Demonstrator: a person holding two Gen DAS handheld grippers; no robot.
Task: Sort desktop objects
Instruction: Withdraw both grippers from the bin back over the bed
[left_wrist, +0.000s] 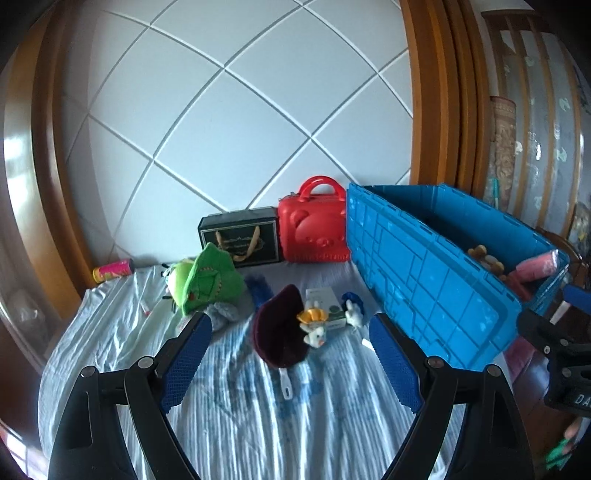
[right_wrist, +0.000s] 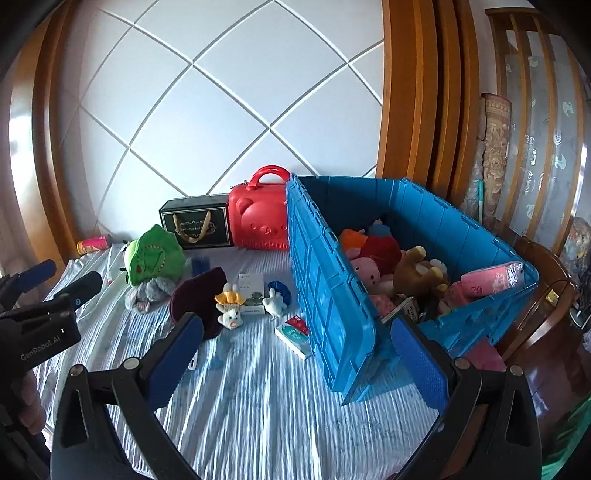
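Loose things lie on a striped cloth (left_wrist: 240, 406): a green plush (left_wrist: 205, 278), a dark maroon hat (left_wrist: 279, 328), a small white toy with a yellow hat (left_wrist: 314, 326), a white box (left_wrist: 327, 302) and a small white and blue toy (left_wrist: 352, 308). A blue crate (right_wrist: 332, 295) on the right holds several plush toys (right_wrist: 384, 258). A green and red packet (right_wrist: 295, 334) lies by the crate's wall. My left gripper (left_wrist: 290, 321) is open and empty above the hat. My right gripper (right_wrist: 295, 325) is open and empty before the crate's near corner.
A red bear-face case (left_wrist: 314, 232) and a black gift box (left_wrist: 240, 236) stand at the back against the white tiled wall. A pink can (left_wrist: 112, 269) lies at the back left. A grey plush (right_wrist: 146, 291) lies below the green one. Wooden furniture (right_wrist: 535, 332) stands right of the crate.
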